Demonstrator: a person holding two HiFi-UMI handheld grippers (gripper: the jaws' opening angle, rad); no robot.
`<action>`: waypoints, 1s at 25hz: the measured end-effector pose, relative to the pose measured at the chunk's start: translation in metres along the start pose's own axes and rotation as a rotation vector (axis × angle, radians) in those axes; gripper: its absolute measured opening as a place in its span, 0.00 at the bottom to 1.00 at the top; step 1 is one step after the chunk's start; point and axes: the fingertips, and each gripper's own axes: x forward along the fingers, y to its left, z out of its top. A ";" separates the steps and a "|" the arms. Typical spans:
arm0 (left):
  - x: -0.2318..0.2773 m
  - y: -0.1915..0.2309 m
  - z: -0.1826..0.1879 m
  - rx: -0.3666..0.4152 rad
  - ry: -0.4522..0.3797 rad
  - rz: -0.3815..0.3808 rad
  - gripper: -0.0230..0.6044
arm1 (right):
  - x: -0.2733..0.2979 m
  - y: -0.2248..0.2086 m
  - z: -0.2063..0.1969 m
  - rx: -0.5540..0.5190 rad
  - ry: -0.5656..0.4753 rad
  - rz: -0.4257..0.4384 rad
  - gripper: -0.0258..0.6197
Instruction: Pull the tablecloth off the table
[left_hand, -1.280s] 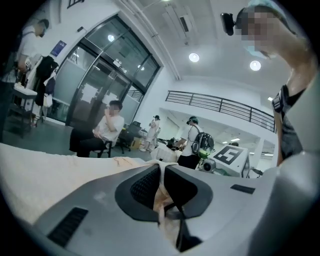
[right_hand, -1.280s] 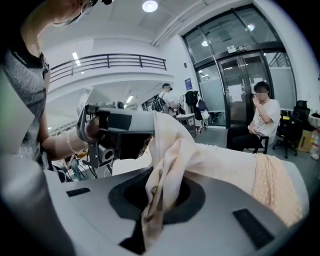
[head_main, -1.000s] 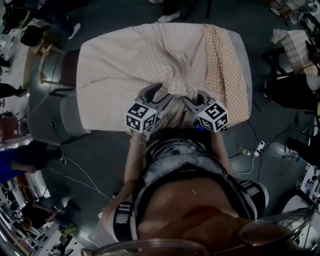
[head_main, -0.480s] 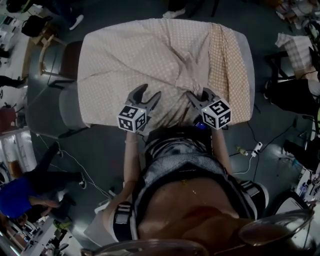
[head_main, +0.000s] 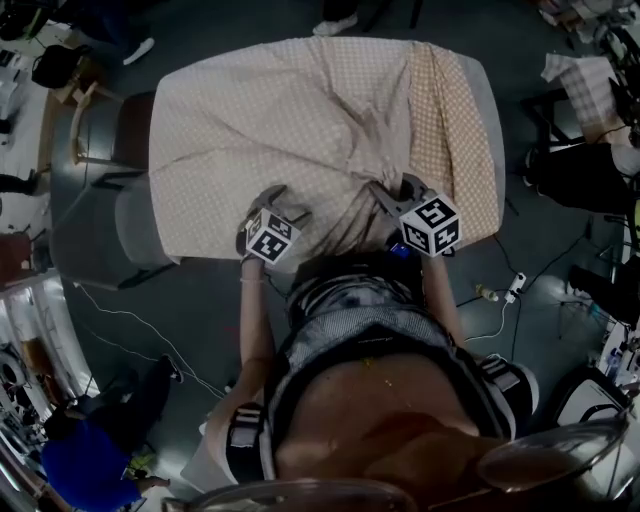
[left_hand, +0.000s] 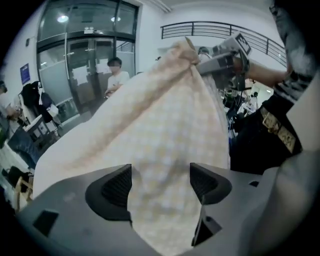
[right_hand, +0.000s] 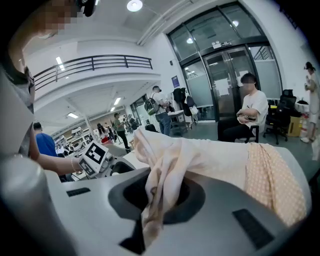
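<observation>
A pale checked tablecloth (head_main: 270, 110) covers the grey table (head_main: 493, 120); an orange checked strip (head_main: 455, 140) of it runs along the right side. My right gripper (head_main: 392, 192) is shut on a bunched fold of the cloth (right_hand: 159, 170), lifted into a ridge near the front edge. My left gripper (head_main: 268, 205) points down onto the cloth at the front edge. Its jaws have just been opening and stand wide, with cloth (left_hand: 165, 135) lying between the pads (left_hand: 116, 187), untouched by them. The left gripper view also catches the right gripper (left_hand: 220, 57) holding the ridge.
A chair (head_main: 105, 130) stands at the table's left side. Cables and a power strip (head_main: 515, 290) lie on the floor to the right. A person sits on a chair (right_hand: 250, 112) beyond the table, and others stand further back.
My left gripper has dropped down and forward onto the cloth near the front edge, its jaws spreading wider. The right gripper has kept its hold in the same place.
</observation>
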 end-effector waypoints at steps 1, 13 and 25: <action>0.006 -0.001 -0.004 0.031 0.027 0.001 0.58 | 0.000 0.000 0.000 0.000 0.000 0.000 0.17; 0.020 0.004 0.010 -0.101 -0.016 -0.006 0.05 | -0.009 0.000 -0.003 0.004 -0.009 -0.003 0.17; -0.027 0.016 0.087 -0.587 -0.464 -0.135 0.05 | -0.009 0.004 -0.002 -0.013 -0.011 0.030 0.17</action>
